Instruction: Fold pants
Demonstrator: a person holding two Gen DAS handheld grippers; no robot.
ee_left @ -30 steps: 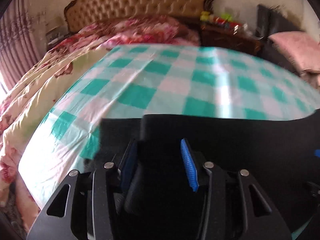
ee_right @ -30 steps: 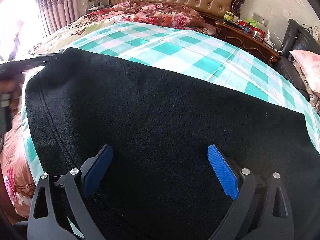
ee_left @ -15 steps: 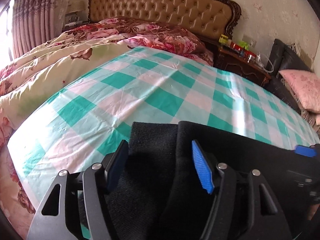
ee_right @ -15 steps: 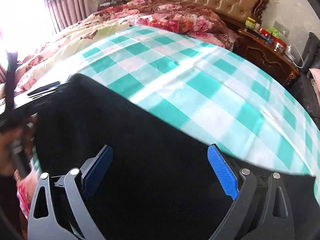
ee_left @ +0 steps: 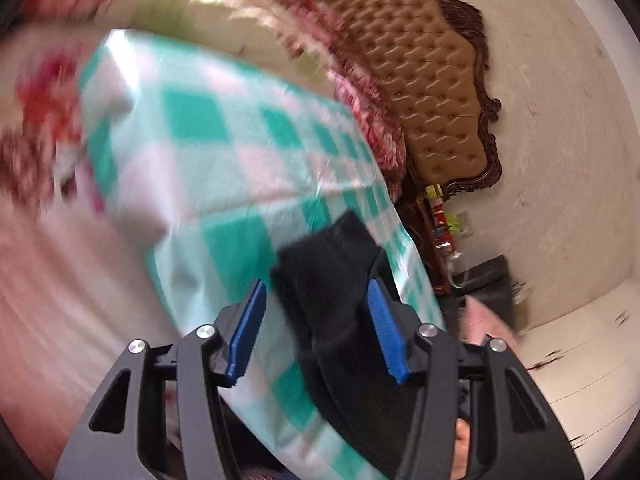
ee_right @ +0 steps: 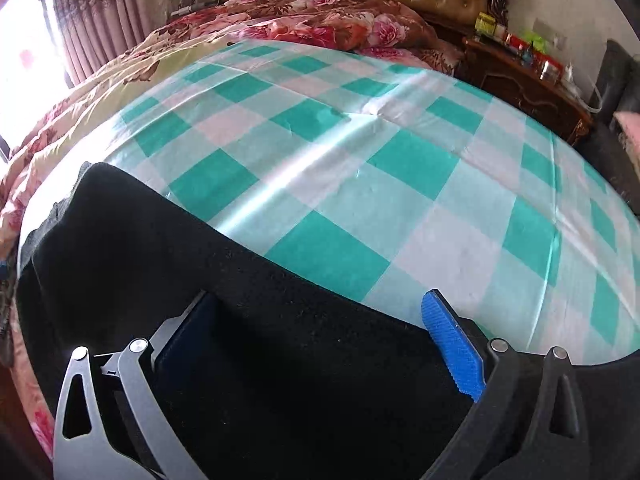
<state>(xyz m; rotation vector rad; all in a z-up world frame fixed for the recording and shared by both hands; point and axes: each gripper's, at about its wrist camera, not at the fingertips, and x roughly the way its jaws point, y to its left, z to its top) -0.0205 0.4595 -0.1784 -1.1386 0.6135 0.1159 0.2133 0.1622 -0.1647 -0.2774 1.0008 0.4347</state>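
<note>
Holding pants (ee_left: 332,280) end between pads of left hand-held gripper (ee_left: 320,328), jaws just closing, grip unclear. Right hand-held gripper (ee_right: 324,340) spread wide directly above pants, long axis crosswise on bed (ee_right: 360,168); right nearer bulk.

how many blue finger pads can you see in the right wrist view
1. One bright blue pad shows on the right finger; the left finger's pad looks dark, in shadow over the black pants.
</note>
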